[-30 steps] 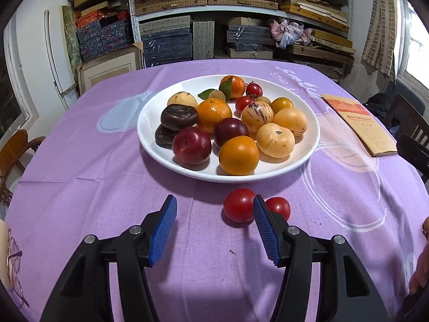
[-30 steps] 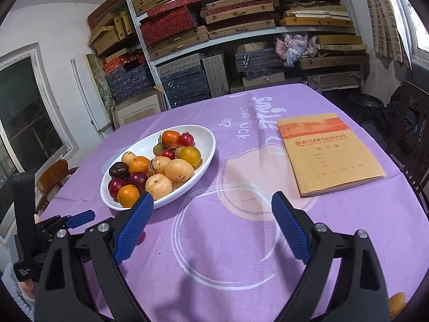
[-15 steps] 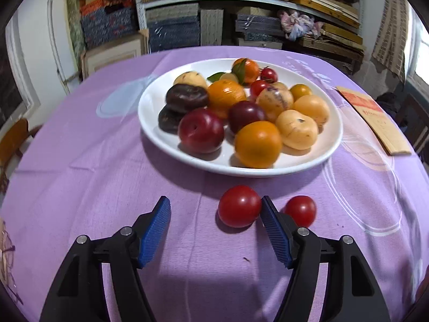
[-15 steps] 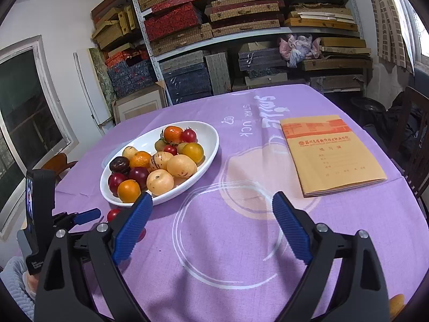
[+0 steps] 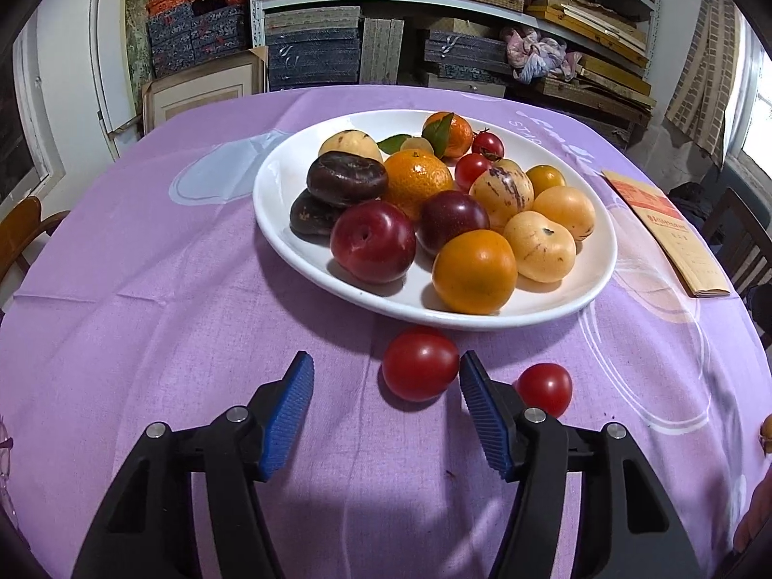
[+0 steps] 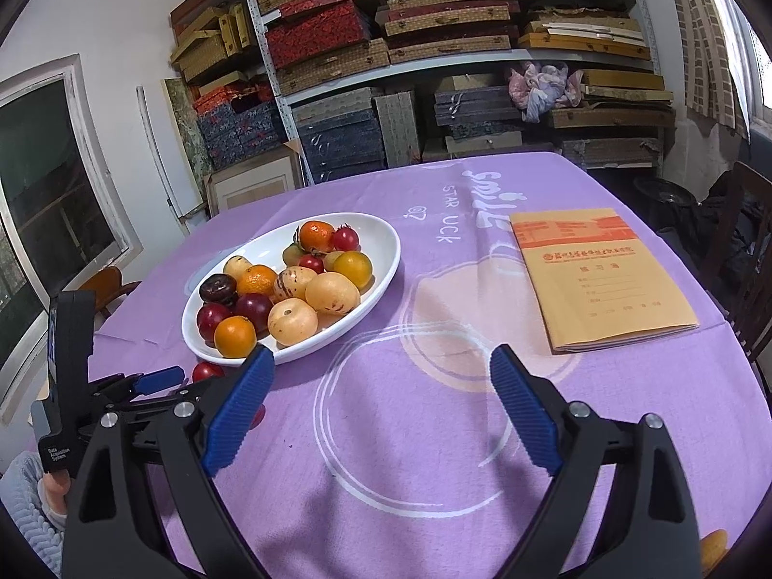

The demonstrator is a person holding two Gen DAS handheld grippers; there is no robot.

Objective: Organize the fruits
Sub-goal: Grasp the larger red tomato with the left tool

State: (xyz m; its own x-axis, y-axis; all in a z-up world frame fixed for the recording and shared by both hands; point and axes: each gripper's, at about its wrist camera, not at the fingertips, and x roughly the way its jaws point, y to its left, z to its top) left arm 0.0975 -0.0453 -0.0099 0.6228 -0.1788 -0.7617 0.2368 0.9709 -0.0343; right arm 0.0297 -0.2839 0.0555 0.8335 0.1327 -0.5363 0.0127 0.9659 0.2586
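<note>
Two tomatoes lie on the counter just before the plate [image 5: 598, 284]; the left gripper [image 5: 386, 405] has wide jaws around the bigger tomato [image 5: 420, 364], which sits near the right jaw and may roll away. From the right wrist, the right gripper [image 6: 381, 405] hangs wide and empty near the counter's front edge.

A cluttered home storeroom that doubles as a dining spot — metal shelves [image 6: 458, 62] across the top of the frame are packed with woven and fabric boxes [image 6: 333, 9], while below a counter in a purple cloth [image 6: 434, 434] has wooden chairs [image 6: 752, 260] at the right edge.
</note>
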